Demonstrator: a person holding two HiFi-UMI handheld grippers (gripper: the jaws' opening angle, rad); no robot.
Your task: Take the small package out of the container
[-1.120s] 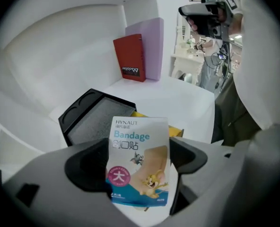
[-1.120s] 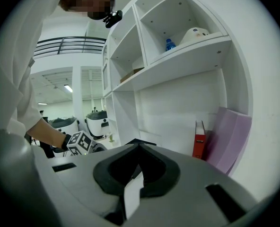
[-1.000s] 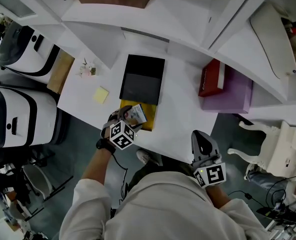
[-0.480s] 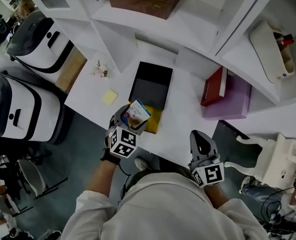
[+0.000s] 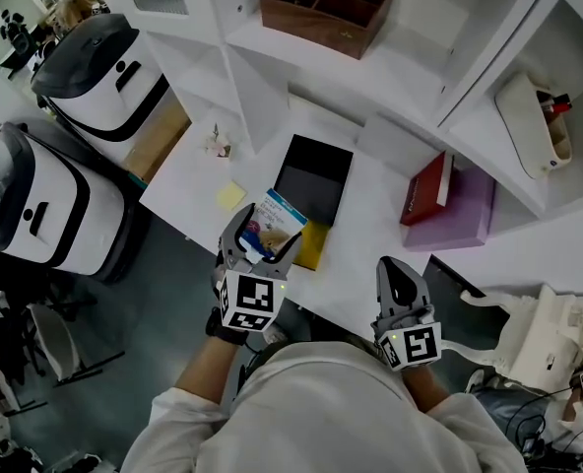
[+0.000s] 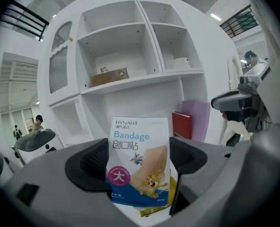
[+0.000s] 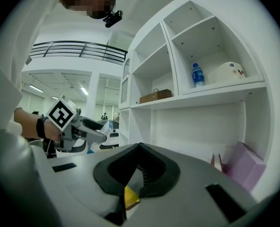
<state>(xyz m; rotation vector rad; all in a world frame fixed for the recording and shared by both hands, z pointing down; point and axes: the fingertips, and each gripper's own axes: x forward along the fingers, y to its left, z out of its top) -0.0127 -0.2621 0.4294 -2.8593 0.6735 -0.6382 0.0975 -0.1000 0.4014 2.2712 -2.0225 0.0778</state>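
Small package [image 6: 140, 162] is pinched at lower part between jaws of left gripper [image 5: 266, 236], held in air over near desk [image 5: 365, 254] edge, just near of black container [image 5: 316, 175]. Open room all round package; shelf uprights stand far off. Long axis is set along jaws, top edge pointed far. Right gripper [image 5: 397, 276] is held well to right, jaws pressed together, nothing pinched.

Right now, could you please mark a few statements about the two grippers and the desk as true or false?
1. The left gripper holds the bandage package between its jaws. True.
2. The right gripper grips the red book. False: its jaws are together and empty.
3. The package lies inside the black container. False: it is held up, outside it.
4. A wooden box sits on a shelf. True.
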